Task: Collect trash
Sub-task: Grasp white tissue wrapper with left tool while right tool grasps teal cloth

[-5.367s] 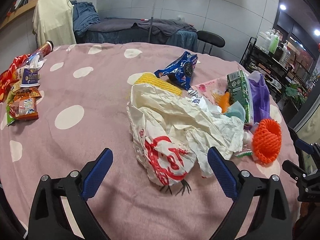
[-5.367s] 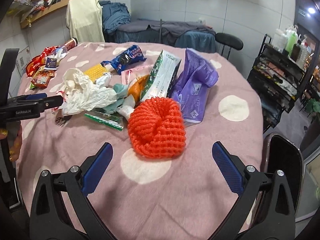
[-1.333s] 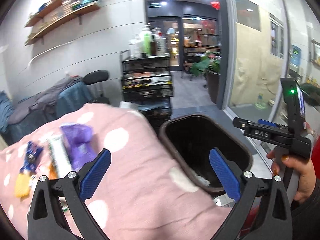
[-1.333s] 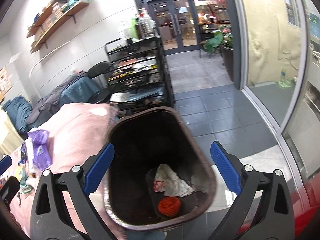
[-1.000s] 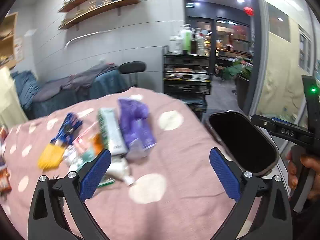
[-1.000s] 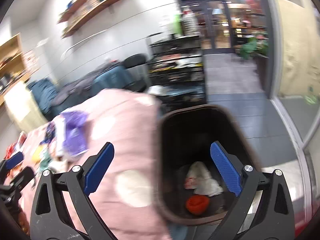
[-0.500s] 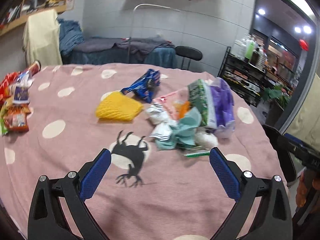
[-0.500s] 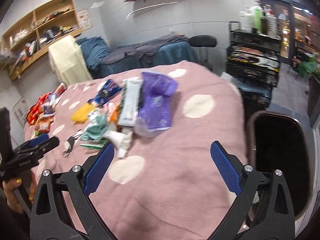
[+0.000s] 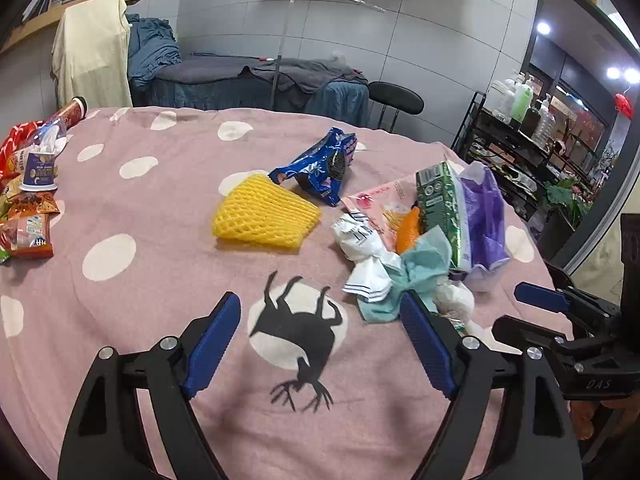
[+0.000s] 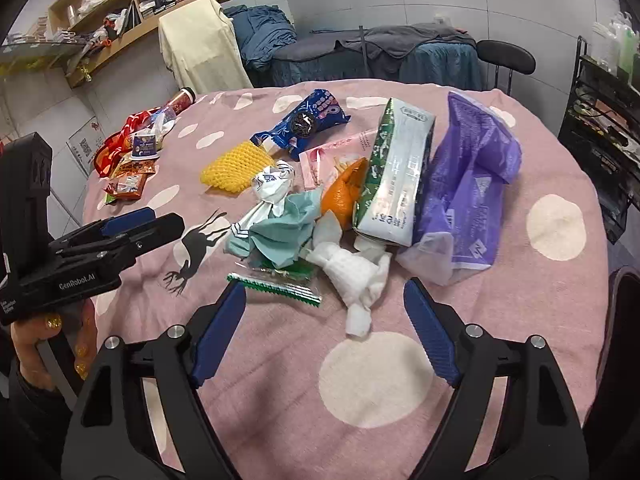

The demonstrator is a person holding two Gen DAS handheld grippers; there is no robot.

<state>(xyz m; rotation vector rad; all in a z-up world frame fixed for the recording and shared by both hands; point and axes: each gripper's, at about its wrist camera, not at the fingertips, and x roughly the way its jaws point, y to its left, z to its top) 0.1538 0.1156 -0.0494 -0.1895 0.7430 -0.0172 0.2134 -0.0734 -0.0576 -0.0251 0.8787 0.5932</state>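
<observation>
Your left gripper (image 9: 320,338) hangs over the round table under its pink cloth with white dots (image 9: 160,280), above the black deer print (image 9: 300,332); its blue pads are apart but closing, with nothing between them. Your right gripper (image 10: 325,326) is likewise spread and closing on nothing, tilted down at the near edge of the litter heap, where the crumpled white tissue (image 10: 356,276) lies just ahead of its pads and the flat green foil wrapper (image 10: 276,286) sits beside the left pad. Behind these, touching one another, are the teal crumpled paper (image 10: 288,232), a white printed plastic bag (image 10: 272,188), an orange peel (image 10: 344,192), a green-and-white carton lying on its side (image 10: 396,176) and a purple plastic bag (image 10: 472,188). The yellow foam fruit net (image 9: 262,212) lies apart to the left, against the blue biscuit packet (image 9: 320,164). A cluster of snack packets (image 9: 28,200) rests at the table's far left edge.
</observation>
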